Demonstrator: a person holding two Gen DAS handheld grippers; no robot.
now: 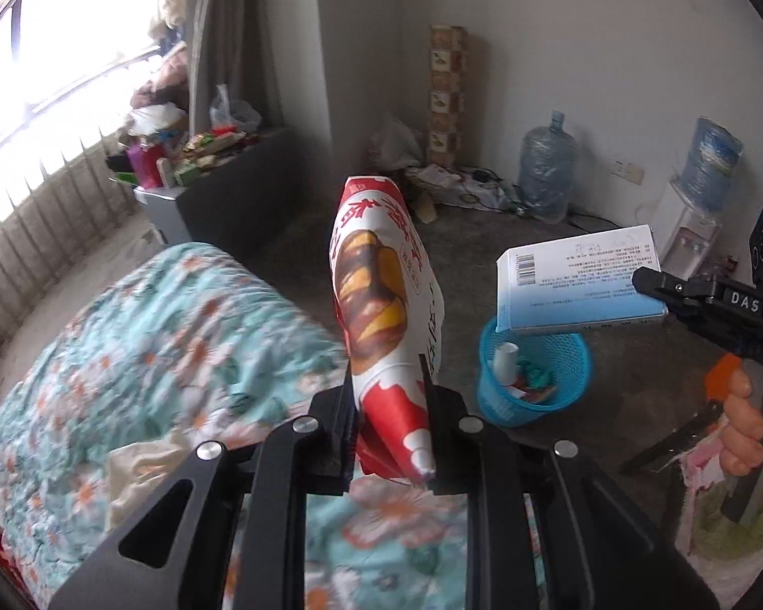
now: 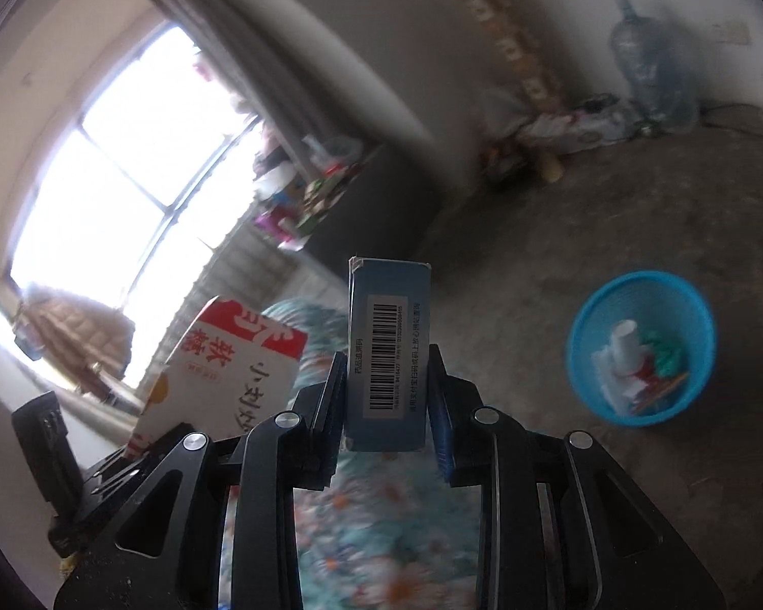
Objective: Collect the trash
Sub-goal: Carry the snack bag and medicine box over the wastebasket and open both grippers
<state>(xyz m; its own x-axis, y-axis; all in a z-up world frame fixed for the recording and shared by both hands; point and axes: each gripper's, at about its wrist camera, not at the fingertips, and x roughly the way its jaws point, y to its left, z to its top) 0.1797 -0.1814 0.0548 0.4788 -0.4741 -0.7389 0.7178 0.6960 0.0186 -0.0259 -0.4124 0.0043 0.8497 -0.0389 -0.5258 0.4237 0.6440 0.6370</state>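
Right tongs (image 2: 386,391) clamped on flat blue-and-white cardboard box (image 2: 387,351), nearer round blue mesh plastic bin (image 2: 641,351), lower right; left tongs (image 1: 389,406) clamped on red-and-white snack bag (image 1: 381,295), farther.

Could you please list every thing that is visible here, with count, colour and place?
snack bag: one, red and white, clamped in the left gripper
medicine box: one, blue and white, clamped in the right gripper
trash basket: one, blue mesh, on the floor, already holding scraps
bedspread: one, teal floral, below both grippers
water jugs: two, bluish, by the far wall
left gripper: black, shut
right gripper: black, shut
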